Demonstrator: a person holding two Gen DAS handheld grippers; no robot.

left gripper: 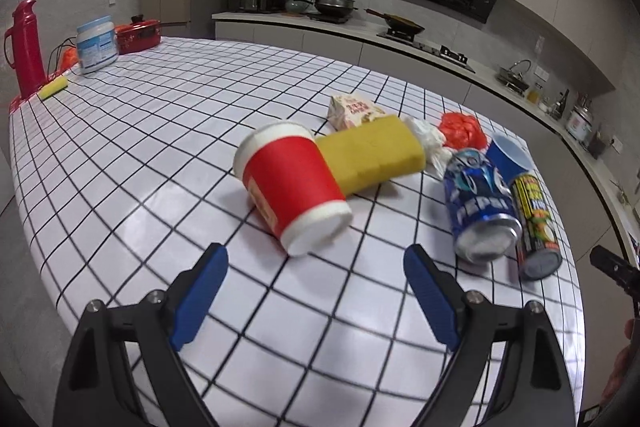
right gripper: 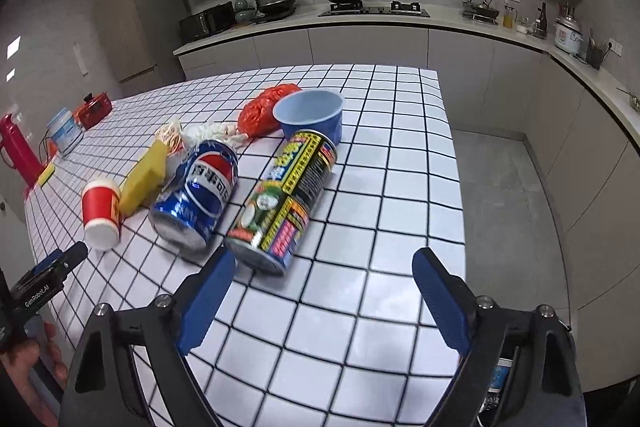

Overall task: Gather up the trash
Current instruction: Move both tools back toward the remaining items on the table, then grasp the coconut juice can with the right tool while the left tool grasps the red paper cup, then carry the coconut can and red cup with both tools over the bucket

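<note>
Your left gripper [left gripper: 314,261] is wide open and empty, short of the red paper cup [left gripper: 292,183]; right gripper [right gripper: 324,269] likewise, beside the black-and-yellow can [right gripper: 282,203].

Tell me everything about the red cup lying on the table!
The red cup is a paper-looking cup with a red body, a white band at its rim and another at its base, plus a small label on its side. It lies tipped over on the checked table, base toward the left claw's camera. It rests against the yellow sponge. No claw touches it.
</note>
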